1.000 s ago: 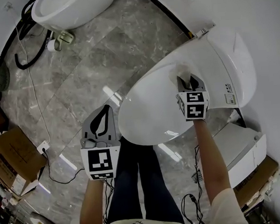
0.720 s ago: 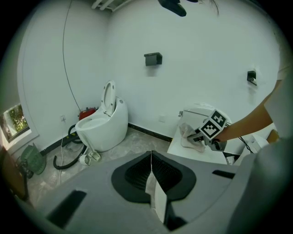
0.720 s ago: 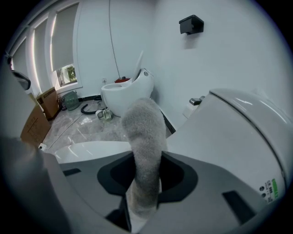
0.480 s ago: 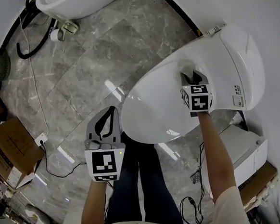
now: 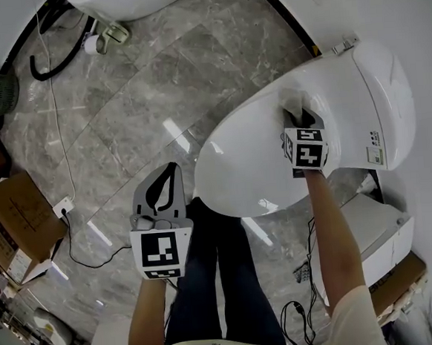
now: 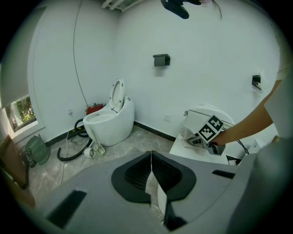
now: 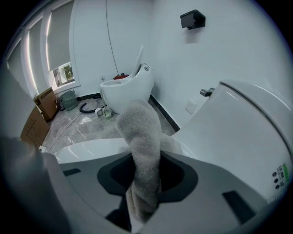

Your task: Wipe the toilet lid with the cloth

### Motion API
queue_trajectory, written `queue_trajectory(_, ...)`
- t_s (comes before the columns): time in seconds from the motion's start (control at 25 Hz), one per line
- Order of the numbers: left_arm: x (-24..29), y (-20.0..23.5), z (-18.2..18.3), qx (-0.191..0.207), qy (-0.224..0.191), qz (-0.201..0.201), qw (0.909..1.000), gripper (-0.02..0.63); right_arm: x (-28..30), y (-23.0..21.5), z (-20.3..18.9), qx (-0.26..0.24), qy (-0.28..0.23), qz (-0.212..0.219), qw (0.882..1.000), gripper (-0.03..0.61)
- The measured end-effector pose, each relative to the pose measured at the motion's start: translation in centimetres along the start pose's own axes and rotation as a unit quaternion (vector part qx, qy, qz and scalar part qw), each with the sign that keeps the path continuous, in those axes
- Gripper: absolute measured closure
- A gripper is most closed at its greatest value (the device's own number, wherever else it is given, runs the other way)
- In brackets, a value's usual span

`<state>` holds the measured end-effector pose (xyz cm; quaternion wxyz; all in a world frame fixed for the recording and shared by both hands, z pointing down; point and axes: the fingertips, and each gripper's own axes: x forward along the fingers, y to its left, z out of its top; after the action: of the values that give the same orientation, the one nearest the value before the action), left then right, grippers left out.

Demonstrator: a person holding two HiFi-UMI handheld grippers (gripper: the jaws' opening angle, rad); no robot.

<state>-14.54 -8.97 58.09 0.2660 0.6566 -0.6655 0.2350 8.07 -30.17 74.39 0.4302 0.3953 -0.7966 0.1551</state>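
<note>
The white toilet lid [image 5: 252,158] lies closed, glossy, at the right of the head view, with the tank part [image 5: 370,96] behind it. My right gripper [image 5: 299,115] is shut on a pale grey cloth [image 7: 139,137], which rests on the lid's rear part near the hinge [image 5: 292,99]. In the right gripper view the cloth bulges up between the jaws over the lid [image 7: 91,148]. My left gripper [image 5: 162,181] hangs shut and empty over the floor, left of the lid's front edge. The left gripper view shows the right gripper [image 6: 194,139] with the cloth [image 6: 187,133].
A second white toilet [image 5: 124,0] stands at the far left with a black hose [image 5: 51,65] on the marble floor [image 5: 136,100]. A cardboard box [image 5: 11,221] and a white cable [image 5: 66,209] lie left. A white unit [image 5: 373,230] stands right of the person's legs.
The right gripper has shifted slightly rightward with the cloth across the rear of the lid. The left gripper has stayed shut over the floor; the head camera drifted a little.
</note>
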Motion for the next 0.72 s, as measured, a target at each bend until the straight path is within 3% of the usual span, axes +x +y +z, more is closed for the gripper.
queue_trajectory(0.72,-2.8,2.9,-2.3,-0.022,0.001,0.024,0.9995,0.603,-1.2,10.4,-0.6,-0.055,-0.021,0.044,0.997,0.463)
